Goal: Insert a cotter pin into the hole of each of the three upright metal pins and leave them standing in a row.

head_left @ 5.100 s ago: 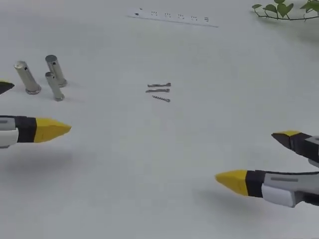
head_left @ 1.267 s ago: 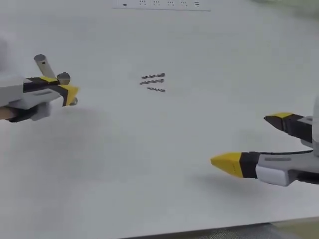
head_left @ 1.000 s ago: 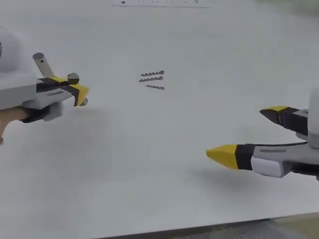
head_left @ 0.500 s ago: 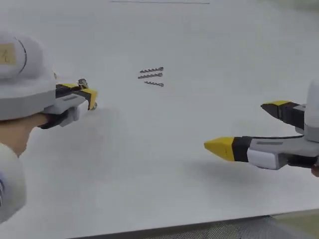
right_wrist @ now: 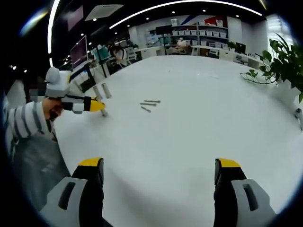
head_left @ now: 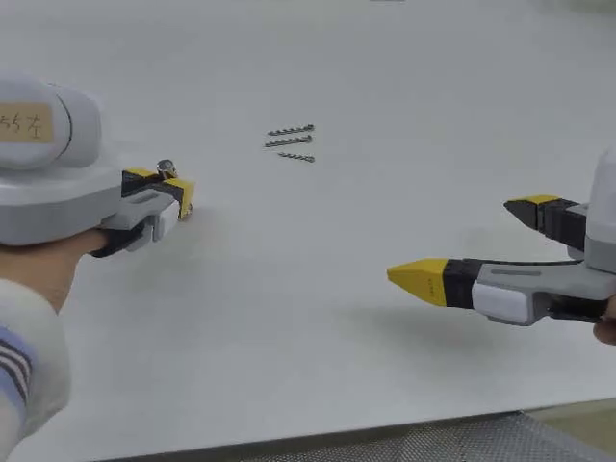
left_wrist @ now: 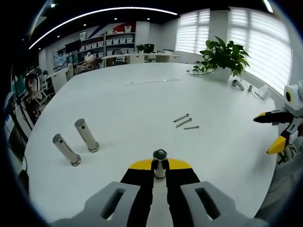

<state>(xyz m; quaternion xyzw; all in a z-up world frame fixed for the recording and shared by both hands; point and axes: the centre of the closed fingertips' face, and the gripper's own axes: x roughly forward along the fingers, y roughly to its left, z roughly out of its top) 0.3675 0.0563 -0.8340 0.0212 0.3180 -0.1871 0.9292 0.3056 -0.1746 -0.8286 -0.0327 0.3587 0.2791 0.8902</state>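
1. left gripper: jaws clamped on one metal pin, gripped on the shaft. Pin is upright w/ its top end clear above the yellow tips. Prob held that way so the cross hole stays reachable; hole itself too small to tell.
2. Held pin is low over the table; can't tell if its base touches.
3. right gripper: jaws wide apart, nothing btwn them, hovering over bare table well to the right of the left one. Reads as free and ready to fetch a cotter.
4. 3 cotter pins lie flat in a tight side-by-side group, btwn the two grippers and farther from the person. None inserted.
5. Other 2 pins, nearer pin and farther pin, stand on their wide ends just beside each other, not touching, well apart from the cotters.
6. Judgement: early, 0 of 3 done. Next move likely a fine pinch on a thin cotter lying flat; slip risk.
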